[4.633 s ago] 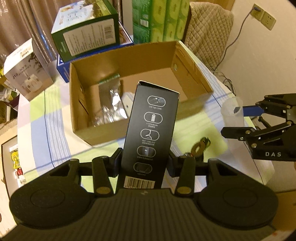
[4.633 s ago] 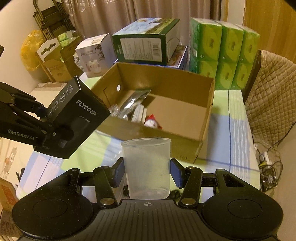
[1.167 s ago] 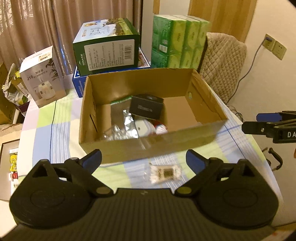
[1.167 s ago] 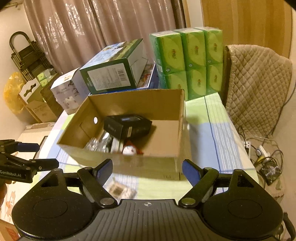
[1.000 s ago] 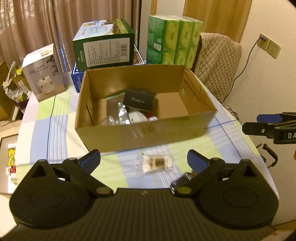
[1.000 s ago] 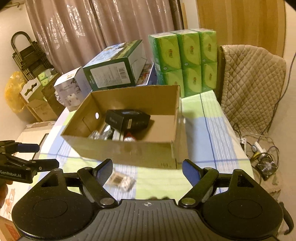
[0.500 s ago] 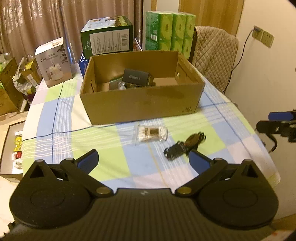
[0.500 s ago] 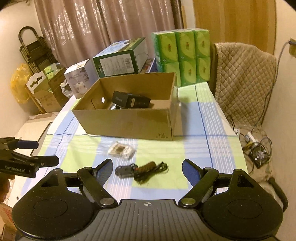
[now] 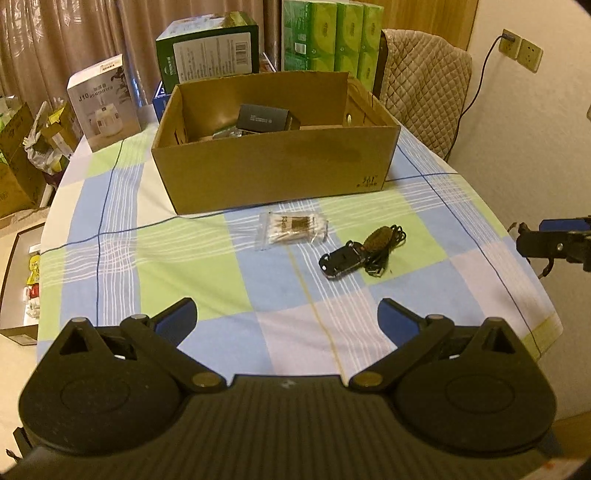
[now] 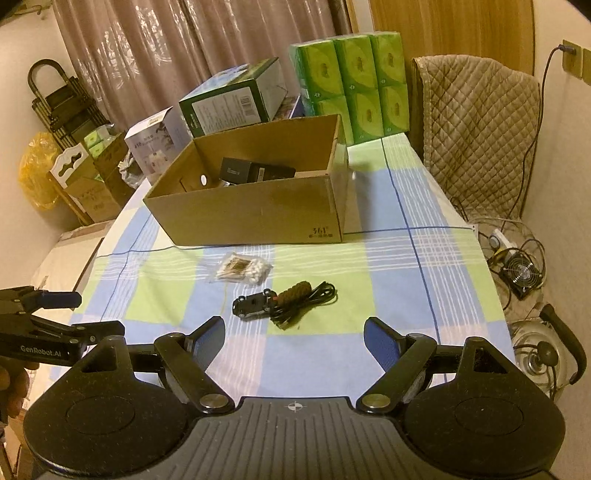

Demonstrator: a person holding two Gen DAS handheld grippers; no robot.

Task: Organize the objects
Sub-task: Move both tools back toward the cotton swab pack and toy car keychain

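Left gripper [image 9: 287,320]: held low over the near edge of the table, its blue-padded fingers spread wide with nothing between them.
Right gripper [image 10: 294,336]: likewise over the near edge, fingers spread wide and empty; in the left wrist view only its tips showed, at the far right edge.
Table [image 9: 207,288]: covered by a checked cloth of blue, green and white squares.
Cardboard box [image 9: 273,173]: open-topped, standing toward the far side of the table, its long wall facing the cameras.
Black carton [image 9: 263,117]: lay inside the cardboard box, resting on other items too hidden to name.
Bag of cotton swabs [image 9: 291,230]: a small clear packet flat on the cloth, just in front of the box and apart from it.
Black clip-like object [image 9: 341,260]: on the cloth near the swabs, toward the right; its exact kind could not be told.
Coiled cord [image 9: 384,242]: a dark cable with a brown braided bundle, touching the black clip-like object.
Behind the box: a green carton [image 9: 207,50], a white appliance box [image 9: 101,101] and stacked green tissue packs [image 9: 332,35].
Chair [image 10: 476,136]: draped in a quilted beige cover, at the table's far right corner.
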